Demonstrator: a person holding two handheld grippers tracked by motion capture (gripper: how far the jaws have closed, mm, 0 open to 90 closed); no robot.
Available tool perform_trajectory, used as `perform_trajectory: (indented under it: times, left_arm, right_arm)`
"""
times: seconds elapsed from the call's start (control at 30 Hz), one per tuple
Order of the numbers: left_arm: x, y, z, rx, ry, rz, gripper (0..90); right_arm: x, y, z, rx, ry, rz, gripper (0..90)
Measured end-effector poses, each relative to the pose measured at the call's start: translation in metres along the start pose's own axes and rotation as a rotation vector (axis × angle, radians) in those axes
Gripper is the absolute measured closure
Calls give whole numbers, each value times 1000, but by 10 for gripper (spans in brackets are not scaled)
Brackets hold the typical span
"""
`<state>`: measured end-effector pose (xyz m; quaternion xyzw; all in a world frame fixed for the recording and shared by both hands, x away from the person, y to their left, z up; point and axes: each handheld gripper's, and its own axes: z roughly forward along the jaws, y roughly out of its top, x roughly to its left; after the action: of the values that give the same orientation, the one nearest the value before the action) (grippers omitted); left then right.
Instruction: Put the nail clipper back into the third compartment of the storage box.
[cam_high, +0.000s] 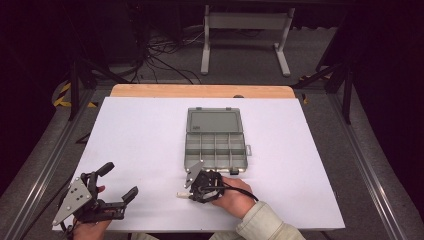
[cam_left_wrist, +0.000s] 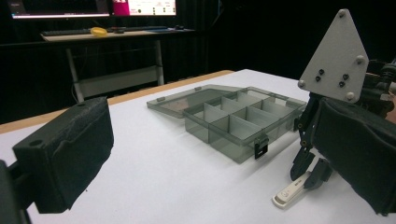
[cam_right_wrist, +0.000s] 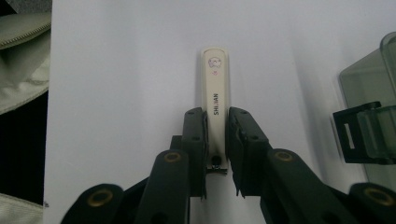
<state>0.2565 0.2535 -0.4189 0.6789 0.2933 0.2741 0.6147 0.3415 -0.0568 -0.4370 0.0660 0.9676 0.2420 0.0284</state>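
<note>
Two tongs: right (cam_right_wrist: 215, 135) clamped on nail clipper (cam_right_wrist: 215, 88), left (cam_high: 116, 186) wide open, nr box (cam_high: 216, 140)

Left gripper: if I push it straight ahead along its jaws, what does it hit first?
Judging by the left gripper view, the left gripper has bare white table ahead, then the open grey compartment box, probably its near front wall. Depth is hard to judge. The right gripper, around the white nail clipper, sits off to one side.

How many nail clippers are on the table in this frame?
1. The cream nail clipper lies flat on the white table, between the jaws of the right gripper, just short of the open grey organizer box. The box compartments look empty, though some corners are hidden.
</note>
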Motion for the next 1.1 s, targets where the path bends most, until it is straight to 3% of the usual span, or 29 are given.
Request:
perform_trajectory:
  times: [0.13,0.2,1.1]
  left_arm:
    - [0,0,0,1,0,3,2]
    - [1,0,0,1,0,1,2]
    - [1,0,0,1,2,-2,1]
  right_arm:
    - [2,1,-2,-4,-13,-9,781]
    - [1,1,-6,-35,-20,-19,781]
    - [-4,3,-75,-217,-70,20,780]
